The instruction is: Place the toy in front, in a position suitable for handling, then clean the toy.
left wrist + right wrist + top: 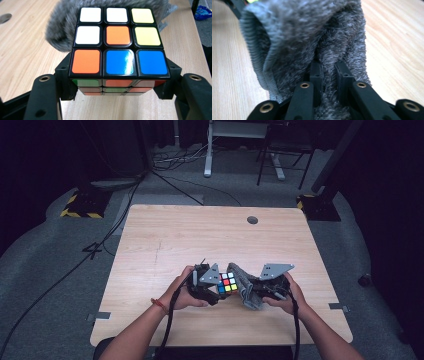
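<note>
Cube between left tool jaws

Your far half of the bench lies bare and passable; near you, the cube and grey cloth touch, leaving no gap.
</note>
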